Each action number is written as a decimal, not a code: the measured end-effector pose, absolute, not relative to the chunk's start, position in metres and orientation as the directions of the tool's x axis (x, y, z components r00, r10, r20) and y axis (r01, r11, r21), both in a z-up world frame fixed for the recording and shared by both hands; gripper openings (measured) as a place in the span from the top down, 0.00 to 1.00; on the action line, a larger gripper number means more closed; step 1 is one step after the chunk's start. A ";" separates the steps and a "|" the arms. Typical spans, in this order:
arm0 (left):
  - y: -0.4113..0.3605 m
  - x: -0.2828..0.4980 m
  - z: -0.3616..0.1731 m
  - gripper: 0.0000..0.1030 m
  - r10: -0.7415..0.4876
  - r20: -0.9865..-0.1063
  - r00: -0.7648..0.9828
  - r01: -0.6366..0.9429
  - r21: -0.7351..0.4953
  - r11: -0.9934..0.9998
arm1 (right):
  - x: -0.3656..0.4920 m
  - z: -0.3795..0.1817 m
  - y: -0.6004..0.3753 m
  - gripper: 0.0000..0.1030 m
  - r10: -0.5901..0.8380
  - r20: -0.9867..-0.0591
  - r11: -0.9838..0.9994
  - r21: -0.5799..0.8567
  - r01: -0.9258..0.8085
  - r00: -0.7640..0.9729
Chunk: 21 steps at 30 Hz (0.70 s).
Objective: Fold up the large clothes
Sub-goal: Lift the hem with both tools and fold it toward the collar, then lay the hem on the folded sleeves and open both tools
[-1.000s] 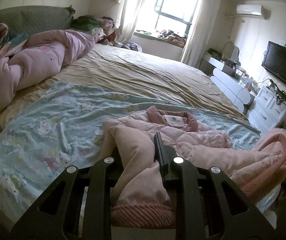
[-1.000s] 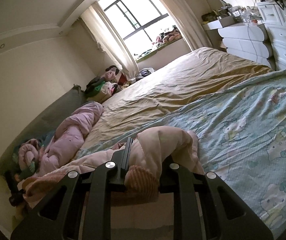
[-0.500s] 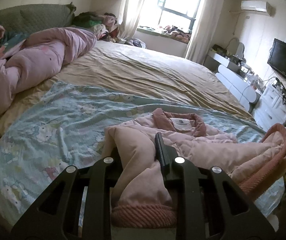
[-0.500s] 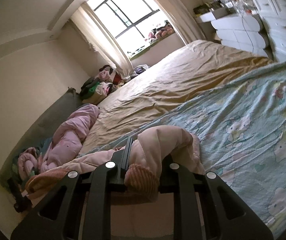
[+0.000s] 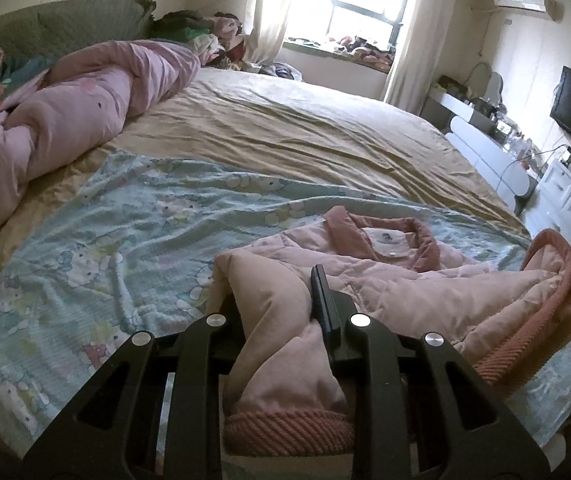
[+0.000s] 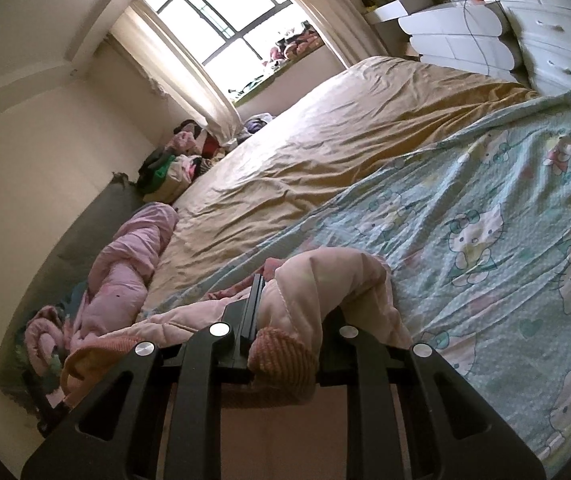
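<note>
1. The pink padded jacket (image 5: 385, 276) lies in the lower centre of the left wrist view, on the blue cartoon-print sheet (image 5: 117, 240). Its collar (image 5: 385, 232) and label face up toward the middle of the frame.
2. Handling judgement: the jacket is soft, quilted and bulky. It is probably light for its volume. It drapes and bunches rather than creasing sharply. The ribbed hem (image 5: 289, 424) is thicker and less slippery than the smooth shell, so it is the better place to take hold.
3. The left gripper (image 5: 281, 308) is clamped on a fold of the jacket near the ribbed hem. Fabric fills the gap between its fingers.
4. The right gripper (image 6: 293, 312) is likewise closed on a bunched section ending in a ribbed cuff or hem (image 6: 281, 356). This section appears raised at the right edge of the left wrist view.
5. Change from the earlier frames: both grips are unchanged. The left view has shifted slightly; the collar sits a little further right and lower. The right view has tilted, with the window (image 6: 225, 20) nearer the top.
6. Surroundings: a tan bedspread (image 5: 285, 132) lies beyond the sheet. A rolled pink duvet (image 5: 65, 112) occupies the upper left.
</note>
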<state>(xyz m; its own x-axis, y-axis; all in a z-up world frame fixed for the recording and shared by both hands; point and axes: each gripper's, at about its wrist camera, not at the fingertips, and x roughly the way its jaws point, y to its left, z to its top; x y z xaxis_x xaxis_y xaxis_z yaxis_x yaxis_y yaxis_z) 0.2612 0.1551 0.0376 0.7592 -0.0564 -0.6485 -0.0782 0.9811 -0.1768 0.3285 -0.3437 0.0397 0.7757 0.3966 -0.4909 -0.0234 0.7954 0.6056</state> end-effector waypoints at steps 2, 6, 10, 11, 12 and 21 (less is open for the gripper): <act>0.156 0.265 0.031 0.83 -0.051 -0.652 0.757 -0.086 -0.176 0.981 | 0.333 0.036 -0.341 0.82 0.389 -0.500 0.800 0.600 -0.015 0.773; 0.159 0.271 0.021 0.83 -0.056 -0.662 0.747 -0.091 -0.186 0.978 | 0.345 0.029 -0.338 0.82 0.382 -0.520 0.802 0.598 0.006 0.764; 0.160 0.277 0.016 0.83 -0.059 -0.672 0.738 -0.088 -0.183 0.979 | 0.357 0.021 -0.336 0.79 0.381 -0.535 0.798 0.602 0.024 0.754; 0.160 0.278 0.016 0.83 -0.058 -0.673 0.737 -0.088 -0.181 0.979 | 0.359 0.020 -0.336 0.78 0.388 -0.532 0.790 0.613 0.026 0.753; 0.158 0.278 0.016 0.83 -0.058 -0.672 0.738 -0.085 -0.177 0.980 | 0.360 0.018 -0.337 0.76 0.393 -0.528 0.781 0.624 0.030 0.752; 0.153 0.287 0.013 0.82 -0.059 -0.681 0.730 -0.071 -0.162 0.984 | 0.347 0.034 -0.345 0.22 0.385 -0.439 0.772 0.635 -0.023 0.812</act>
